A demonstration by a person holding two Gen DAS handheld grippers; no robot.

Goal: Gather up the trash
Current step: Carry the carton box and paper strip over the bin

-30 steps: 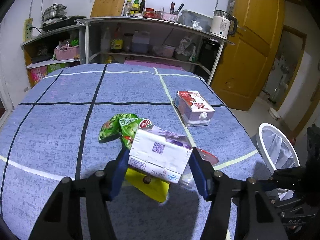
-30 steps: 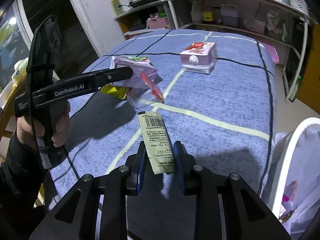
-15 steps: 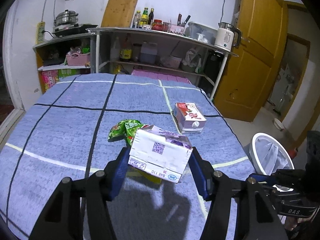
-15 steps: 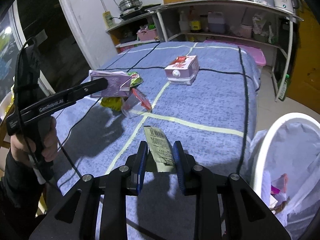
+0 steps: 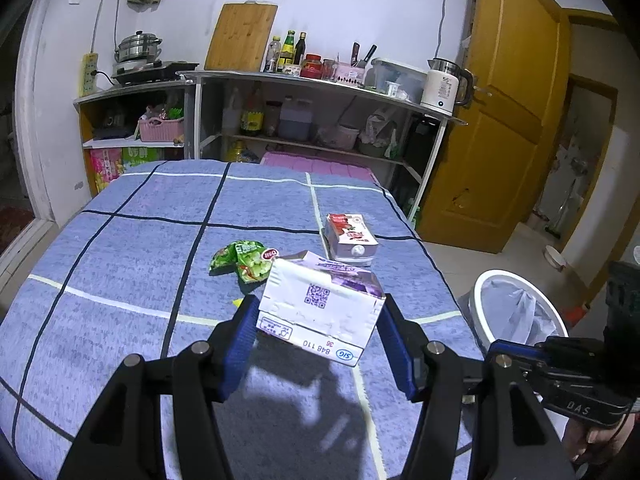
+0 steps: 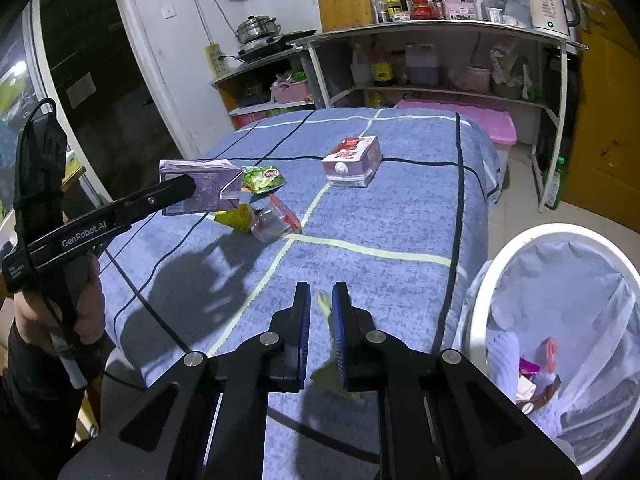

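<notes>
My left gripper [image 5: 316, 334] is shut on a white and purple carton [image 5: 320, 312] and holds it above the blue checked table [image 5: 120, 264]; the carton also shows in the right wrist view [image 6: 200, 190]. My right gripper [image 6: 321, 312] is shut on a pale green wrapper [image 6: 325, 308], seen edge-on and blurred, over the table's near right corner. On the table lie a green snack bag [image 5: 244, 258], a second red and white carton [image 5: 350, 236], a yellow wrapper [image 6: 236, 218] and a clear plastic cup [image 6: 272, 224]. A white trash bin [image 6: 560, 344] with a bag liner stands beside the table on the right.
Metal shelves [image 5: 320, 120] with bottles, a kettle [image 5: 442, 88] and a cutting board stand behind the table. A yellow wooden door [image 5: 500, 120] is at the right. A pink storage box [image 6: 472, 120] sits under the shelves. The bin holds some trash.
Both grippers have pulled back and risen from the table. The right one has swung toward the bin, and its wrapper has turned from flat to edge-on. The carton stays gripped on the left.
</notes>
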